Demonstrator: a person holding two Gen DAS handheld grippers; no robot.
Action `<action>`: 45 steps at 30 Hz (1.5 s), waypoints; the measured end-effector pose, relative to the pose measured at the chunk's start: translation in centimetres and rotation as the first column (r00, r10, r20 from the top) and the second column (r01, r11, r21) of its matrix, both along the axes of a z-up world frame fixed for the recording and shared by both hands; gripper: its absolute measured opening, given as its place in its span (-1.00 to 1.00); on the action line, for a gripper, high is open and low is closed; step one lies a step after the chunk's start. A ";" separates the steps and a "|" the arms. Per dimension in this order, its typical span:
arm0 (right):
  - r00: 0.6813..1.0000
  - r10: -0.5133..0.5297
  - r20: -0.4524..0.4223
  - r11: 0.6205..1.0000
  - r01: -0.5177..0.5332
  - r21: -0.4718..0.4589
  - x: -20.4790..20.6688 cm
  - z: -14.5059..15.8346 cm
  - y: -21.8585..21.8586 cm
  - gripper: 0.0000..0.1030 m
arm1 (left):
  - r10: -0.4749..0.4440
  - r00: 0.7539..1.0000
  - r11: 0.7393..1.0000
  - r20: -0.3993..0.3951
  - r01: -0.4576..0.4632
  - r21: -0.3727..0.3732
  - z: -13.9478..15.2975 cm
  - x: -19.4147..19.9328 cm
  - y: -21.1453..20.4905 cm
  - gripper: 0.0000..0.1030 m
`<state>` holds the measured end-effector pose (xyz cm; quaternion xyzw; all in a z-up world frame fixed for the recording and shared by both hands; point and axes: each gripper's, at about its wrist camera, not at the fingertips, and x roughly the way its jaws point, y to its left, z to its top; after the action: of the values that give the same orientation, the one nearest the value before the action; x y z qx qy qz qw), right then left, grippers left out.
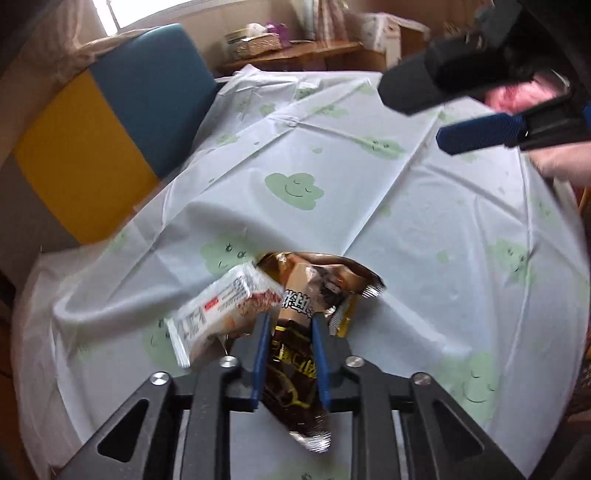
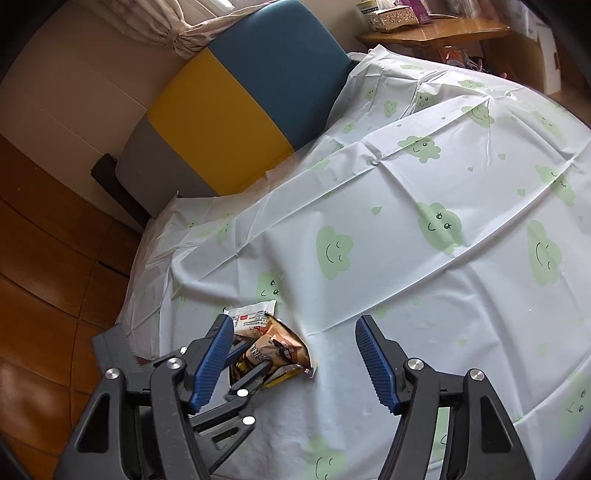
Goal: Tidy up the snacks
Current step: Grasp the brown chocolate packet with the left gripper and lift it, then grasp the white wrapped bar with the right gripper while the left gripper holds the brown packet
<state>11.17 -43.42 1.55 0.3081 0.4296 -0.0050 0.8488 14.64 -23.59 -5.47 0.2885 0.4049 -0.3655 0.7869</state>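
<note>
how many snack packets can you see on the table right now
3. A dark brown packet is clamped in the left hand-held gripper; a white packet lies against its left; a tan packet sits just beyond. More may be hidden underneath.

Cloud-print tablecloth (image 2: 369,229), teal/yellow/grey chair (image 2: 236,110), wood floor (image 2: 48,258), curtain (image 2: 173,22)

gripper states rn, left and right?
Left gripper: shut on brown snack packet.
Right gripper: open, holding nothing.
</note>
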 end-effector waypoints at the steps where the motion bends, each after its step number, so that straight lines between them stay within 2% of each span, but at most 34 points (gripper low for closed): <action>1: 1.000 0.004 -0.001 1.000 -0.004 -0.004 0.0 0.0 0.1 0.34 | 0.015 1.000 1.000 -0.003 -0.015 -0.012 0.2 -0.2 0.6 -0.71; 6: 0.999 0.039 -0.020 0.999 -0.040 -0.027 0.3 -0.4 0.9 0.34 | 0.144 0.987 0.986 -0.076 -0.150 -0.078 0.4 -2.3 5.0 -0.72; 10: 0.995 0.085 -0.049 0.995 -0.088 -0.053 0.6 -1.0 1.9 0.34 | 0.246 0.959 0.960 -0.143 -0.261 -0.098 0.5 -4.3 8.8 -0.72; 14: 0.988 0.135 -0.078 0.986 -0.142 -0.087 0.8 -1.6 3.1 0.34 | 0.308 0.935 0.936 -0.174 -0.330 -0.119 0.7 -5.9 11.6 -0.72; 17: 0.978 0.182 -0.106 0.975 -0.193 -0.110 0.9 -2.1 4.2 0.34 | 0.306 0.934 0.933 -0.184 -0.333 -0.137 0.6 -6.6 12.5 -0.67; 20: 0.968 0.211 -0.133 0.963 -0.230 -0.142 1.0 -2.7 5.2 0.34 | 0.288 0.939 0.938 -0.191 -0.316 -0.143 0.4 -6.9 12.3 -0.39; 25: 0.960 0.230 -0.159 0.955 -0.254 -0.153 1.1 -3.4 5.7 0.34 | 0.213 0.968 0.970 -0.132 -0.226 -0.094 -0.3 -7.4 11.2 -0.27; 29: 0.953 0.240 -0.185 0.949 -0.270 -0.162 1.2 -4.0 6.1 0.34 | 0.195 0.969 0.970 -0.153 -0.214 -0.118 -0.6 -6.9 11.5 -0.27; 32: 0.947 0.254 -0.198 0.943 -0.288 -0.165 1.4 -4.3 6.6 0.34 | 0.199 0.966 0.963 -0.167 -0.224 -0.149 -0.8 -6.9 12.2 -0.45; 36: 0.937 0.284 -0.202 0.935 -0.317 -0.157 2.2 -4.1 7.5 0.34 | 0.247 0.949 0.938 -0.198 -0.285 -0.196 -0.8 -6.9 13.5 -0.54; 40: 0.907 0.380 -0.183 0.888 -0.413 -0.203 4.5 -3.4 10.4 0.34 | 0.287 0.930 0.914 -0.229 -0.338 -0.226 -0.7 -7.8 15.2 -0.56; 45: 0.837 0.491 -0.241 0.772 -0.546 -0.325 8.4 -4.7 15.0 0.34 | 0.328 0.907 0.883 -0.266 -0.394 -0.256 -0.8 -8.5 17.1 -0.56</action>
<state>19.60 -28.44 -3.16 0.0051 0.5478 0.1243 0.8273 6.10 -6.49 -6.31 0.0418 0.4731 -0.2985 0.8278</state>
